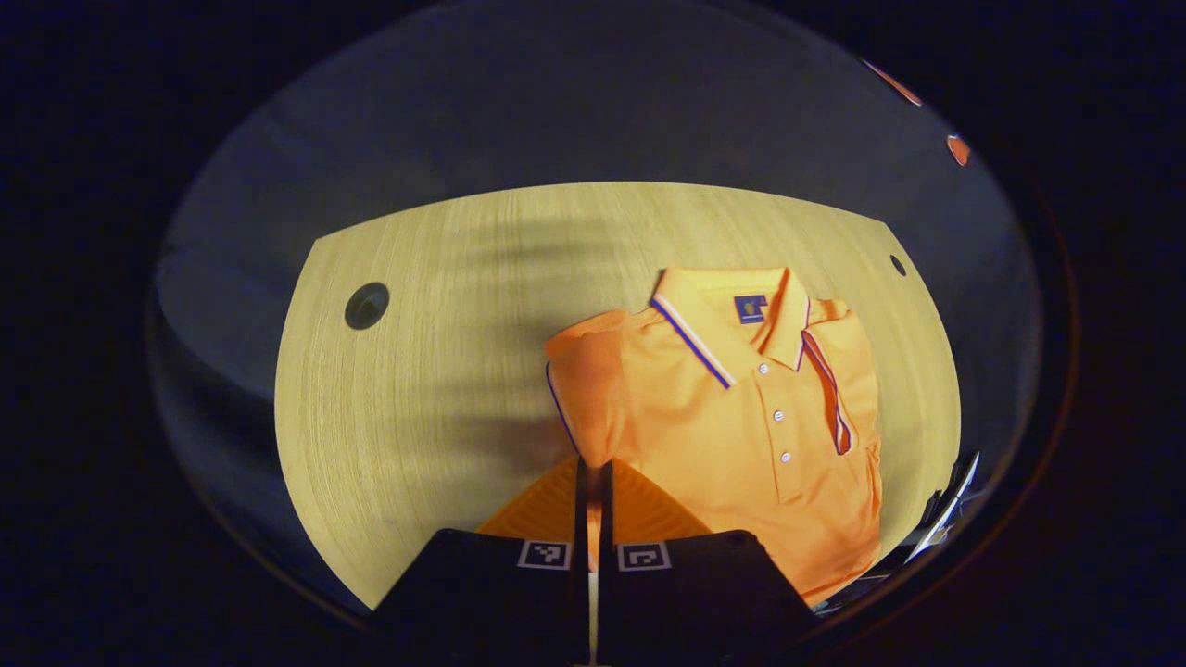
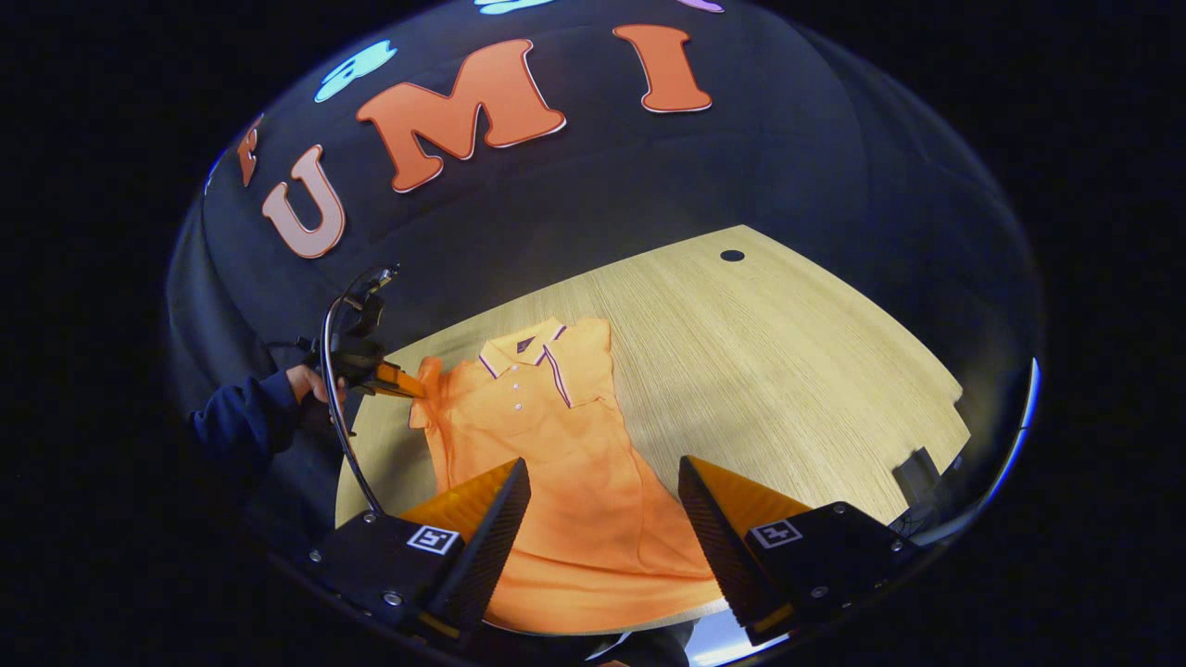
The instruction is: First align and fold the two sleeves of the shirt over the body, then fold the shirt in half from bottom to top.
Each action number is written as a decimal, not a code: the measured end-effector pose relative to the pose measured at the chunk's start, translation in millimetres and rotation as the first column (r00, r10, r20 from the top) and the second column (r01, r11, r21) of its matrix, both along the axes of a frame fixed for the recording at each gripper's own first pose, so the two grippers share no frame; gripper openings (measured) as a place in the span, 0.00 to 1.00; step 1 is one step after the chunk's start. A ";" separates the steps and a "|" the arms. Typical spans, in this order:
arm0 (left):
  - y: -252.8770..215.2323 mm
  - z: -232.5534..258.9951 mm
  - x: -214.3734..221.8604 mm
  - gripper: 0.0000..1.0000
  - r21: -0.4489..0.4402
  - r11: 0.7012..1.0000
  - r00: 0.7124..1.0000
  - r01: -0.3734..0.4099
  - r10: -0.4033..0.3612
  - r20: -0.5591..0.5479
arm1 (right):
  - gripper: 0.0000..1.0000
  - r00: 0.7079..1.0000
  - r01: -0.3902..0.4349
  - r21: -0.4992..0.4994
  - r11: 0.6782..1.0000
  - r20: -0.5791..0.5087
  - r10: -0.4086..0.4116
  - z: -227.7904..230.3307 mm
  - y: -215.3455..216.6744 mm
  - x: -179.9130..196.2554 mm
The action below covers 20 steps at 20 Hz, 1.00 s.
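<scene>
Here the orange shirt point(image 1: 741, 426) lies flat on the wood table point(image 1: 426, 389), collar away from the camera, one sleeve already folded over the body. Left gripper point(image 1: 593, 482) has fingers nearly closed, pinching the other sleeve point(image 1: 584, 389) at its hem. Right gripper point(image 2: 602, 500) hangs wide open above the shirt's lower body, holding nothing.

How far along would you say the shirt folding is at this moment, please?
One sleeve already lies folded over the body of the shirt. The other sleeve is in hand: the left gripper is shut at its edge, and in the right gripper view it sits at that sleeve. The right gripper hovers open above the lower part. The bottom-to-top fold is not yet done; the hem lies flat.
</scene>
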State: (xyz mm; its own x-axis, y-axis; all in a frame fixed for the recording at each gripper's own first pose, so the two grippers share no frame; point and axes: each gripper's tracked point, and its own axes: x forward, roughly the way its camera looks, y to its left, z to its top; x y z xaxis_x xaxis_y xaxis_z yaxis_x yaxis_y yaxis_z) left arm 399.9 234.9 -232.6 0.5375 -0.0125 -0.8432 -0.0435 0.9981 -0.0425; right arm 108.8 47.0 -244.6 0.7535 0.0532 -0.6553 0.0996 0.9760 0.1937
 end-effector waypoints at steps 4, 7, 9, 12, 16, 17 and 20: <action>-40.9 0.0 15.8 0.08 -0.034 0.997 0.997 0.070 -0.070 0.023 | 0.98 1.000 0.015 0.000 1.000 0.007 -0.015 3.6 0.6 -5.8; -81.0 8.0 18.8 0.18 -0.159 0.974 0.986 0.161 -0.151 0.073 | 0.98 0.999 0.027 -0.017 0.999 0.030 -0.026 8.3 -3.1 -9.6; -91.6 12.3 15.2 0.33 -0.170 0.966 0.978 0.194 -0.179 0.104 | 0.98 0.999 0.032 -0.021 0.999 0.027 -0.032 8.8 -2.5 -14.3; -95.9 23.0 6.3 0.60 -0.141 0.962 0.964 0.235 -0.211 0.164 | 0.98 0.999 0.026 -0.022 0.999 0.037 -0.025 11.1 -0.3 -14.1; -98.6 49.8 -16.5 0.96 -0.076 0.967 0.938 0.243 -0.215 0.271 | 0.99 0.997 -0.014 -0.024 1.000 0.073 0.016 15.1 5.8 -5.3; -100.0 59.0 -23.9 0.96 -0.059 0.971 0.931 0.233 -0.206 0.303 | 0.99 0.996 -0.034 -0.027 0.999 0.086 0.036 18.3 7.7 -1.6; -106.1 91.7 -55.2 0.96 -0.034 0.980 0.907 0.194 -0.166 0.387 | 0.99 0.988 -0.099 -0.051 0.994 0.115 0.105 27.5 10.0 7.6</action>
